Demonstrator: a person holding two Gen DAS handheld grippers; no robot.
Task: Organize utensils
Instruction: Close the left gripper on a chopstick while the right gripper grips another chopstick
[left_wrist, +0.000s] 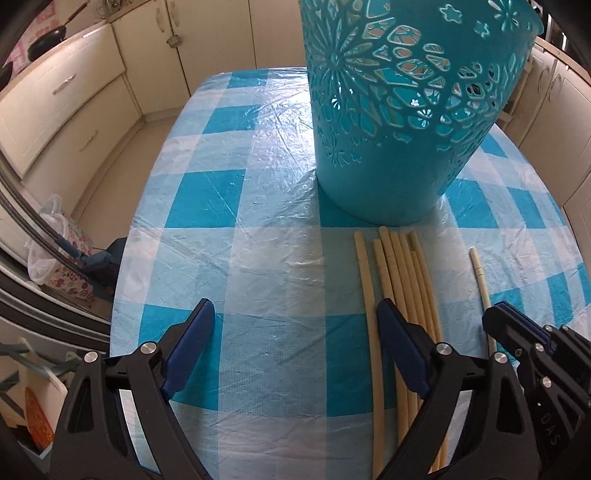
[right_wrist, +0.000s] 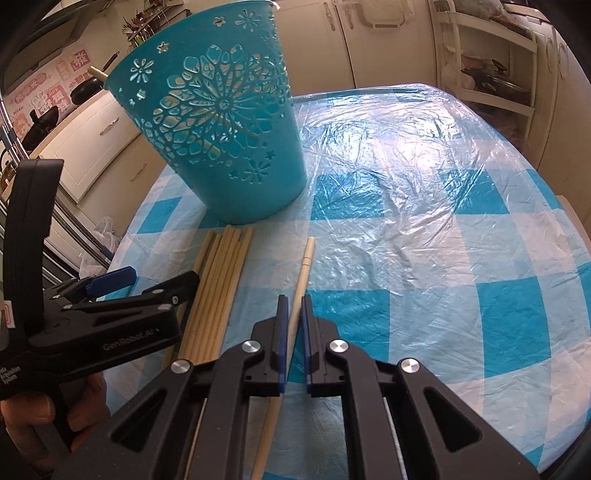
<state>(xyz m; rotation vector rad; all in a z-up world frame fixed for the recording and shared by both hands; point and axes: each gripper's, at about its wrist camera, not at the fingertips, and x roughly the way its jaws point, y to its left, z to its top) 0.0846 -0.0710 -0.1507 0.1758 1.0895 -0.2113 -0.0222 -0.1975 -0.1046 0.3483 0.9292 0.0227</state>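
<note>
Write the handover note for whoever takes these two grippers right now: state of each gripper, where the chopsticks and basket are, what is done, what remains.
Right gripper: shut on a single chopstick lying apart from the rest on the checked tablecloth.
Left gripper: open, empty, low over the cloth, one finger over the chopstick bundle.
Teal basket: upright behind the bundle; one stick end shows at its rim, so at least one seems in.
Left to do: lift the gripped chopstick into the basket, then the bundle.
</note>
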